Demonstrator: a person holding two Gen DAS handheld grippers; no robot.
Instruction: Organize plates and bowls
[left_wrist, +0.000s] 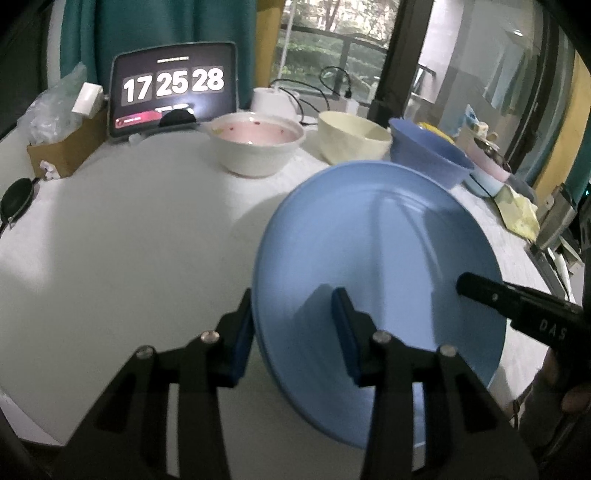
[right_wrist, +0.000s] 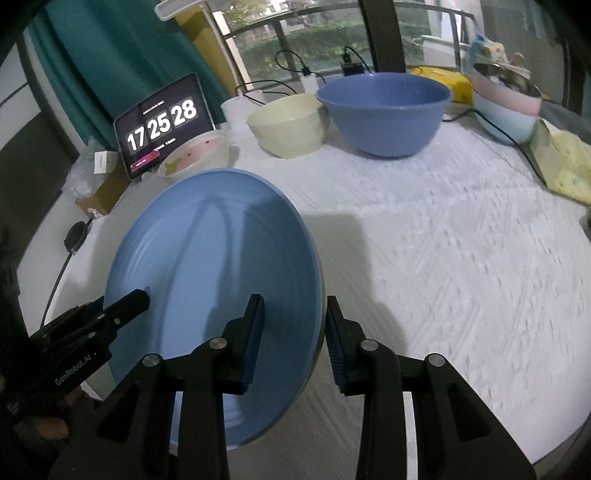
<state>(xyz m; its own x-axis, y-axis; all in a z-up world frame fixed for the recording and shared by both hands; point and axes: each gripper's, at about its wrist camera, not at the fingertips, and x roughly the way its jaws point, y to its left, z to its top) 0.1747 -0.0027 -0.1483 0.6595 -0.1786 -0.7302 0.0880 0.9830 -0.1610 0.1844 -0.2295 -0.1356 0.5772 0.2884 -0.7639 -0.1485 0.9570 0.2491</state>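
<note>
A large blue plate (left_wrist: 376, 258) hangs tilted above the white table (left_wrist: 129, 240), held at opposite rims. My left gripper (left_wrist: 291, 299) is shut on its left rim, one pad outside and one on the inner face. My right gripper (right_wrist: 295, 299) is shut on the right rim of the blue plate (right_wrist: 214, 258) in the same way. Each wrist view shows the other gripper's finger on the plate's far side. At the back stand a white bowl with a pink inside (left_wrist: 258, 147), a cream bowl (left_wrist: 351, 142) and a big blue bowl (right_wrist: 384, 110).
A tablet showing a clock (left_wrist: 173, 92) leans at the back left beside a cardboard box (left_wrist: 62, 147). Stacked pastel bowls (right_wrist: 506, 107), a yellow cloth (right_wrist: 565, 166) and charger cables lie at the back right. A black round object (left_wrist: 16, 199) sits at the left edge.
</note>
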